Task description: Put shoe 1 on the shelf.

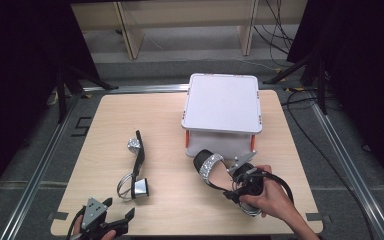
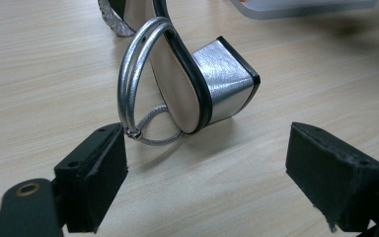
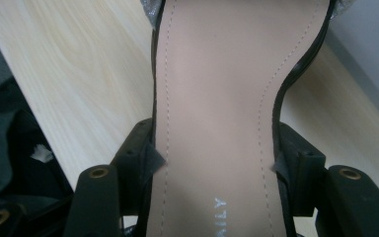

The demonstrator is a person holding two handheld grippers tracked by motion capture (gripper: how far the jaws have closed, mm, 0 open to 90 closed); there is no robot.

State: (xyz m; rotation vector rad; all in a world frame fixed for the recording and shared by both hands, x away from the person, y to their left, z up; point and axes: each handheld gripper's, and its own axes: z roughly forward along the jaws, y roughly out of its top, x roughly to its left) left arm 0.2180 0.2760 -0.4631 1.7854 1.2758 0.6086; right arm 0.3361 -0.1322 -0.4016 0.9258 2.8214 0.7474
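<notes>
Two black sandals with silver block heels are on the wooden table (image 1: 160, 112). One sandal (image 1: 136, 167) lies on its side left of centre, heel toward me. In the left gripper view its silver heel (image 2: 224, 81) and looped silver ankle strap (image 2: 133, 74) lie just beyond my left gripper (image 2: 207, 168), which is open with nothing between the jaws. That left gripper (image 1: 119, 207) sits at the table's near left edge. My right gripper (image 1: 237, 187) is shut on the other sandal (image 1: 212, 170) and holds it tilted by the box. Its pads press both edges of the beige insole (image 3: 217, 74).
A white box (image 1: 223, 102) with orange corners stands at the back right of centre, just behind the held sandal. Metal rails (image 1: 35, 172) run along both sides of the table. Black stands and cables (image 1: 300, 75) are on the floor behind.
</notes>
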